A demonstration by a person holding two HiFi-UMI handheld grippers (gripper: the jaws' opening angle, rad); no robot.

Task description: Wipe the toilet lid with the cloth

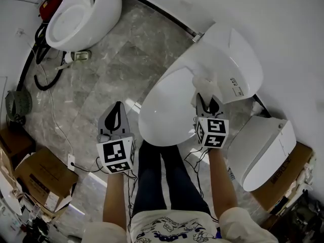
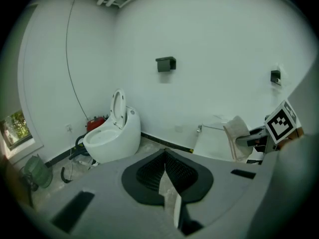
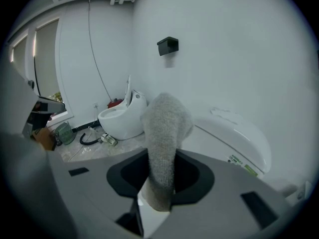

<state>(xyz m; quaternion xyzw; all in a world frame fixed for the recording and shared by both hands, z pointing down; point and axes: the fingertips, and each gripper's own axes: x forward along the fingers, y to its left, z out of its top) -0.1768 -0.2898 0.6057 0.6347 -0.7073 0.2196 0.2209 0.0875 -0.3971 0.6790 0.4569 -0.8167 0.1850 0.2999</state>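
Here, right hand-held gripper (image 1: 210, 103) pinches the cloth (image 1: 204, 82) at the toilet lid (image 1: 164, 113), wiping seemingly hardly begun; left hand-held gripper (image 1: 117, 116) pressed together, empty.

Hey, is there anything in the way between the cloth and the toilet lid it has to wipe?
Nothing visible does. The right tongs are shut on the cloth, held over the closed lid, and the lid's white top shows bare around it.
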